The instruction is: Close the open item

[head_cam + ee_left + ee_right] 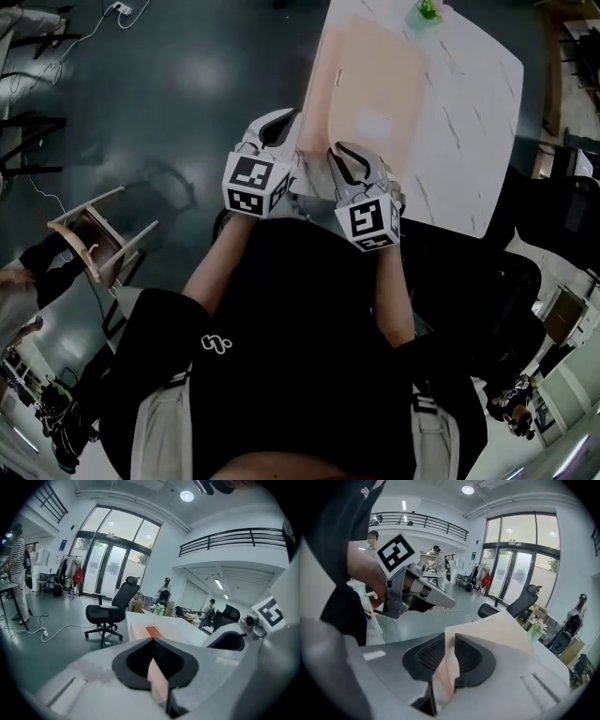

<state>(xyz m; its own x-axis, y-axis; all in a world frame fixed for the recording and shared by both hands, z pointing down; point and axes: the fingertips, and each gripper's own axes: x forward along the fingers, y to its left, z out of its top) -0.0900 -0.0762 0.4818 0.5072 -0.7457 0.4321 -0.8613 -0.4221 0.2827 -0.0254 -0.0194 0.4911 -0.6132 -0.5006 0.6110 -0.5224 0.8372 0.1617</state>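
Peach folder (366, 84) sits between both jaws.

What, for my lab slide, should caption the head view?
Left gripper and right gripper at the near edge of a beige folder on a white table, sheet between each pair of jaws.

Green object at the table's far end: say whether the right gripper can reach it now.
Probably not yet: the right gripper has the pale pink folder between its jaws at the near edge of the white marble table; the green object lies unblocked at the far end.
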